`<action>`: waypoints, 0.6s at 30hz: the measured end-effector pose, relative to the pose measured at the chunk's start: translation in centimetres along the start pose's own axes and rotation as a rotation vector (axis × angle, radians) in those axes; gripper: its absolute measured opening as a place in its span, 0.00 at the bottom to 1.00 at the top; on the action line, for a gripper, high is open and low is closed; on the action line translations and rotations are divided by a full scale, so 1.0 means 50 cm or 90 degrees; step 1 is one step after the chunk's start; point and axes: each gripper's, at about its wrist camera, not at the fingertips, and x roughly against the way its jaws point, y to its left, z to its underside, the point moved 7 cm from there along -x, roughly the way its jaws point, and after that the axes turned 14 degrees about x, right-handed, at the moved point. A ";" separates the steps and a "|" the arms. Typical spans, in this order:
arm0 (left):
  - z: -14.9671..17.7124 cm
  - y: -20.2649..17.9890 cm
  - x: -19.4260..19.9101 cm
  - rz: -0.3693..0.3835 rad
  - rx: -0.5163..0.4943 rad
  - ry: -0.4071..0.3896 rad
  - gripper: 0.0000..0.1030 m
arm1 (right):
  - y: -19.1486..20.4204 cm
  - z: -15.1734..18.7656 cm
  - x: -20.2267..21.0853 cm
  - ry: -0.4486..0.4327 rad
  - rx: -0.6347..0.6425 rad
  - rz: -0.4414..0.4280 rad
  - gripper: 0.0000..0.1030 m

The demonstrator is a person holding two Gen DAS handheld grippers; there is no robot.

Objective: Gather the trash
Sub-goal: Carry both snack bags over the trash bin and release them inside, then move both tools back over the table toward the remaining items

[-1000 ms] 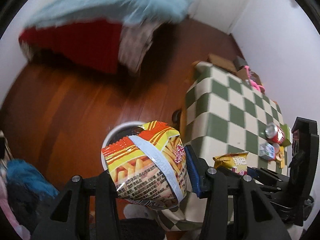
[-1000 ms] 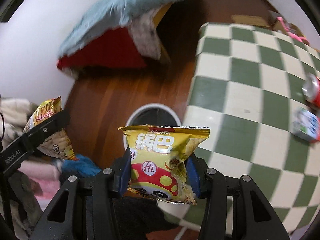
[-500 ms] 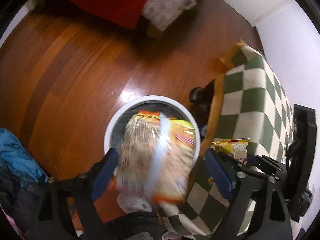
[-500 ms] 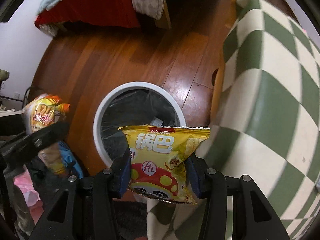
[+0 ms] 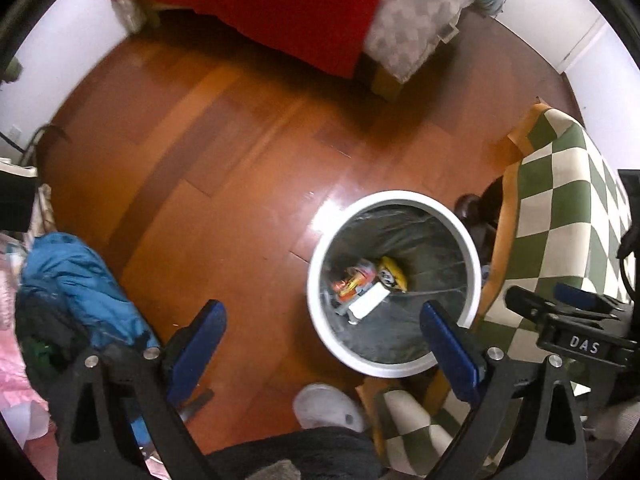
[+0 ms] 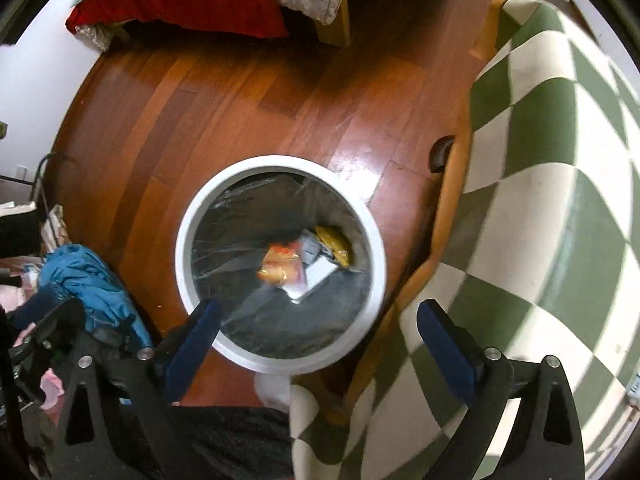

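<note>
A white round trash bin [image 5: 466, 240] with a dark liner stands on the wooden floor; it also shows in the right wrist view [image 6: 188, 256]. Inside lie an orange fries bag [image 5: 352, 282], a yellow snack bag [image 5: 394, 274] and a white paper [image 5: 368, 304]; the right wrist view shows the orange bag [image 6: 280, 266] and the yellow bag [image 6: 336, 246] too. My left gripper [image 5: 322, 338] is open and empty above the bin's near side. My right gripper [image 6: 318, 338] is open and empty over the bin's near rim.
A table with a green and white checked cloth [image 5: 560, 216] stands right of the bin, also in the right wrist view [image 6: 540, 184]. A blue garment pile [image 5: 80, 280] lies at the left. A bed with a red cover [image 5: 280, 4] is at the back.
Both grippers opened and dropped their snack bags into the bin. The orange bag left the left gripper first, then the yellow bag left the right one. Both now lie in the bin.
</note>
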 end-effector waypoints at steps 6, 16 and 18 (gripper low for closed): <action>0.034 -0.001 0.044 -0.007 -0.013 -0.025 0.96 | 0.013 0.047 0.057 -0.014 0.029 0.044 0.97; 0.089 -0.029 0.120 0.007 -0.042 -0.057 0.96 | 0.030 0.130 0.148 -0.051 0.030 0.039 0.97; 0.098 -0.031 0.142 0.007 -0.045 -0.067 0.96 | 0.031 0.143 0.166 -0.061 0.029 0.041 0.97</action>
